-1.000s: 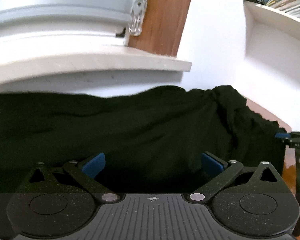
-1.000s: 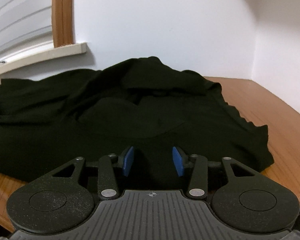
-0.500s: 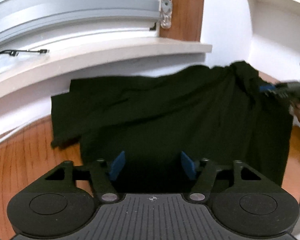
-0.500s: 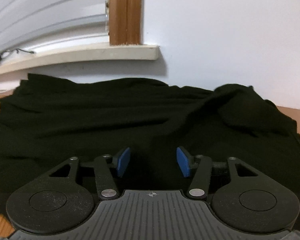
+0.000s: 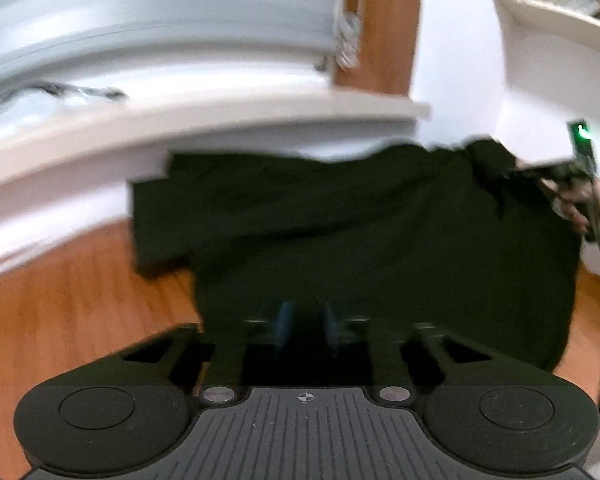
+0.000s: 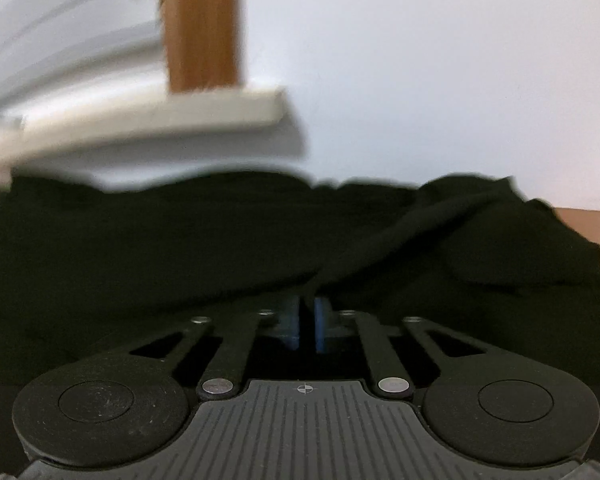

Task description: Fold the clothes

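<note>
- Two grippers work one black garment (image 5: 360, 232), which lies spread on the wooden table (image 5: 72, 304) below the white window sill (image 5: 220, 120), its long axis running side to side along the wall.
- In the left wrist view, the left gripper (image 5: 306, 326) sits at the garment's near edge, toward its left end, where a sleeve-like flap juts out over bare wood. Its blue pads (image 5: 285, 322) are drawn almost together with dark cloth between them; the blur hides how much is pinched, but the grip reads as closed on the near hem.
- In the right wrist view, the right gripper (image 6: 307, 326) is clamped on a ridge of the garment (image 6: 220, 248): a taut fold rises from between its pads (image 6: 320, 326) and runs up and to the right across the cloth.
- Seen from the left wrist, the right gripper (image 5: 556, 174) and the person's hand (image 5: 580, 208) are at the garment's far right end, well apart from the left gripper.
- Most of the cloth lies ahead of both grippers, toward the wall, so the likely fold carries the near edge forward over it, each hand taking its own end.
</note>
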`<control>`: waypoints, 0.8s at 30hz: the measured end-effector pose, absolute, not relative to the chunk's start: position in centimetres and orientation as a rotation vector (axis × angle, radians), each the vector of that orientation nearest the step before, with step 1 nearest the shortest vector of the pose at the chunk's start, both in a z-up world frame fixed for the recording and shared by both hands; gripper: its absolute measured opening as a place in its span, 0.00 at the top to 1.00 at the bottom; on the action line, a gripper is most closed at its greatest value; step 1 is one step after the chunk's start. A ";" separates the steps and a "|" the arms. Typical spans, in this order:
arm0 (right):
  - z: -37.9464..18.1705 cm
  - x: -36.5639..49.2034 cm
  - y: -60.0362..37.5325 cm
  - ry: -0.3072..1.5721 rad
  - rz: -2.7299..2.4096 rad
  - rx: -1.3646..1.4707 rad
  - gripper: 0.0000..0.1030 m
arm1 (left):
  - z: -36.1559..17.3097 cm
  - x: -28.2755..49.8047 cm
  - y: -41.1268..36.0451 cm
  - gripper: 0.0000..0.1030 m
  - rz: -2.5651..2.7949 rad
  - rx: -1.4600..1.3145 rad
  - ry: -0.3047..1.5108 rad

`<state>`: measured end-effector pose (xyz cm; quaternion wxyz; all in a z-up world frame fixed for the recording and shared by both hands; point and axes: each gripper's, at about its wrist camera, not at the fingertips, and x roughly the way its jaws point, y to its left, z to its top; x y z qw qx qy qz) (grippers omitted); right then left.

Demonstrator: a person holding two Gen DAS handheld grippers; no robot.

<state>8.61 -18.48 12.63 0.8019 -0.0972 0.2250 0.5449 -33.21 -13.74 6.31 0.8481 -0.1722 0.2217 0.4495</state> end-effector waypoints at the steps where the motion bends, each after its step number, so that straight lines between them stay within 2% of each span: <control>1: 12.8 8.7 -18.8 0.472 1.151 -0.177 0.94 | 6.5 -33.9 -13.6 0.97 0.953 -0.399 0.423; 5: 13.0 8.4 -18.9 0.426 1.124 -0.165 0.92 | 6.4 -34.0 -13.1 0.96 0.961 -0.418 0.443; 7: 13.3 8.4 -19.0 0.411 1.122 -0.155 0.85 | 6.4 -33.6 -13.1 0.96 0.972 -0.413 0.463; 9: 13.5 8.7 -19.0 0.432 1.119 -0.160 0.73 | 6.6 -33.5 -13.0 0.96 0.986 -0.408 0.473; 11: 13.9 8.8 -19.6 0.425 1.120 -0.161 0.64 | 6.7 -33.3 -13.0 0.96 1.004 -0.400 0.481; 14: 14.5 9.0 -21.1 0.417 1.148 -0.156 0.56 | 6.7 -33.5 -13.1 0.96 1.022 -0.385 0.482; 18: 14.3 7.8 -24.4 0.426 1.249 -0.231 0.56 | 7.0 -33.2 -13.6 0.95 1.057 -0.352 0.493; 21: 12.8 6.5 -26.8 0.435 1.261 -0.322 0.56 | 7.8 -32.1 -14.4 0.87 1.080 -0.309 0.478; 24: 11.2 6.3 -28.8 0.461 1.239 -0.351 0.56 | 8.8 -29.9 -15.1 0.87 1.036 -0.272 0.452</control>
